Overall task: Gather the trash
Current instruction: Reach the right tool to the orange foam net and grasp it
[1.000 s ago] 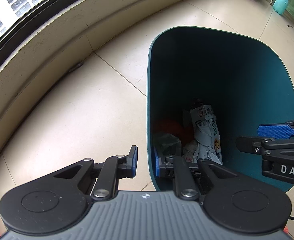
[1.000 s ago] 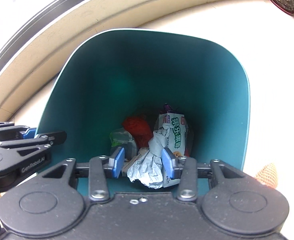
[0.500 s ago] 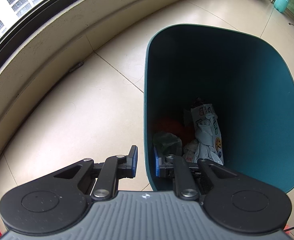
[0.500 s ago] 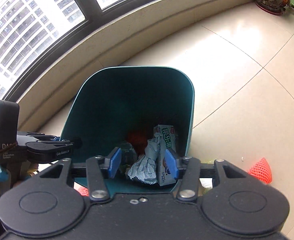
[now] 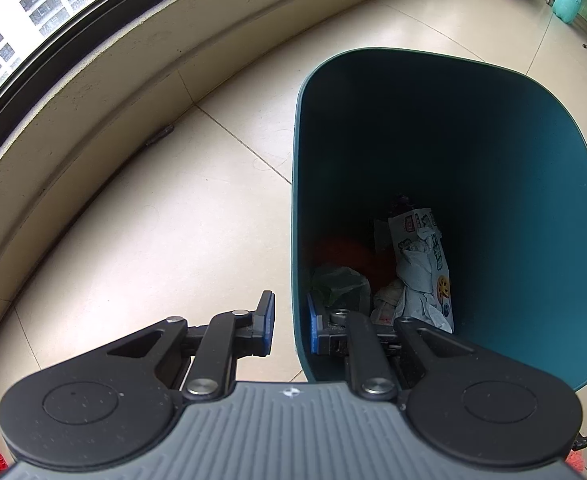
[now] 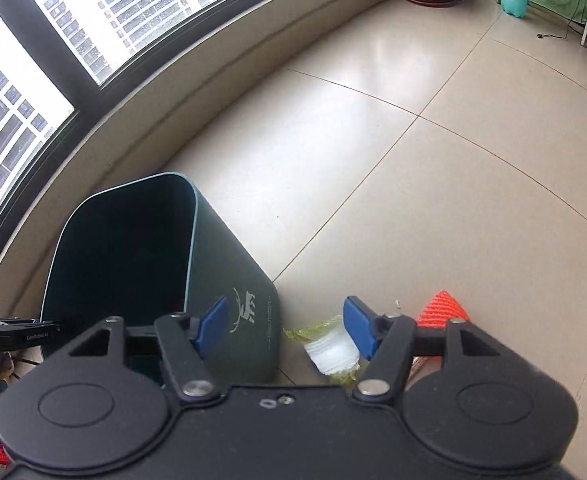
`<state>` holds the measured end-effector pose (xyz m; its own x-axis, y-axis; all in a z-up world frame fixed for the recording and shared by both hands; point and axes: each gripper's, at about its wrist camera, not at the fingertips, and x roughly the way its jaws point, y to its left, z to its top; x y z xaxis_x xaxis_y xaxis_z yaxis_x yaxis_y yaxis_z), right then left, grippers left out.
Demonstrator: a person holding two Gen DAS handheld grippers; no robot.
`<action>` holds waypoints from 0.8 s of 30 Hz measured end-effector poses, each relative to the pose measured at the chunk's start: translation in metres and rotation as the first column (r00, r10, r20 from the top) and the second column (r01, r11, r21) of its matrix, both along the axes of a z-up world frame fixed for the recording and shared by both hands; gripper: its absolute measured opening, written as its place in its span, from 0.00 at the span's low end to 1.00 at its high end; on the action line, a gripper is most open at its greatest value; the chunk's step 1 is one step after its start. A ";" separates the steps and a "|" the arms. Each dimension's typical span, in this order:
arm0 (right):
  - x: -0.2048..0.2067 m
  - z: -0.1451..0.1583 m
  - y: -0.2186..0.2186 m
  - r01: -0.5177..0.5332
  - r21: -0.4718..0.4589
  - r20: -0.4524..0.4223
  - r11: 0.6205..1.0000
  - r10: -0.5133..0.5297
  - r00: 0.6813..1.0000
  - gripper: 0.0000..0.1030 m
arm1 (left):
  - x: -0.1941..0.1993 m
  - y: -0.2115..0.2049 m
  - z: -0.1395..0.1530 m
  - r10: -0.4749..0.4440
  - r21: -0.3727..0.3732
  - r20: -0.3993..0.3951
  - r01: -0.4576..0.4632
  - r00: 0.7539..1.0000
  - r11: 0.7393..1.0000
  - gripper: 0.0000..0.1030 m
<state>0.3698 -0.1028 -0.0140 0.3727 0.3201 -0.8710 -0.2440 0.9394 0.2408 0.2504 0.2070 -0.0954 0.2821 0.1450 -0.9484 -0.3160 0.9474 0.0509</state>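
The left tongs [image 5: 290,325] straddle the near-left rim of the teal trash bin [image 5: 541,184], one pad outside the wall and one inside, though whether they actually pinch it cannot be told; ahead of them, at the bin's bottom, lie a printed snack wrapper [image 5: 433,256], crumpled white paper [image 5: 415,300] and a green-tinted bag [image 5: 337,284]. The right tongs [image 6: 285,326] hang wide open and empty above the tiled floor [image 6: 413,168], the bin [image 6: 229,280] to their left, a white-and-green foam net [image 6: 333,350] between the pads and an orange foam net [image 6: 441,308] just right.

"GenRobot.AI" on left claw [image 6: 21,326]
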 end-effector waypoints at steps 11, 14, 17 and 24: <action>0.033 -0.058 -0.064 0.222 -0.080 -0.016 0.972 -0.224 0.974 0.90 | 0.001 -0.001 -0.001 -0.001 0.000 -0.003 0.001 1.000 1.000 0.15; 0.043 -0.082 -0.083 0.282 -0.106 -0.029 0.954 -0.286 0.958 0.92 | 0.001 -0.002 -0.002 -0.006 0.003 -0.004 0.006 1.000 1.000 0.15; 0.051 -0.111 -0.104 0.333 -0.118 -0.073 0.936 -0.343 0.937 0.95 | 0.002 -0.003 -0.004 -0.006 0.007 -0.012 0.006 1.000 1.000 0.15; 0.063 -0.189 -0.110 0.416 -0.133 -0.203 0.899 -0.436 0.877 0.96 | 0.003 -0.004 -0.007 -0.010 0.003 -0.033 0.010 0.999 1.000 0.15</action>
<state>0.4326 -0.2130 -0.2032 0.2501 0.0973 -0.9633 0.2354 0.9590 0.1579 0.2535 0.2033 -0.1024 0.2523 0.1451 -0.9567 -0.3049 0.9502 0.0637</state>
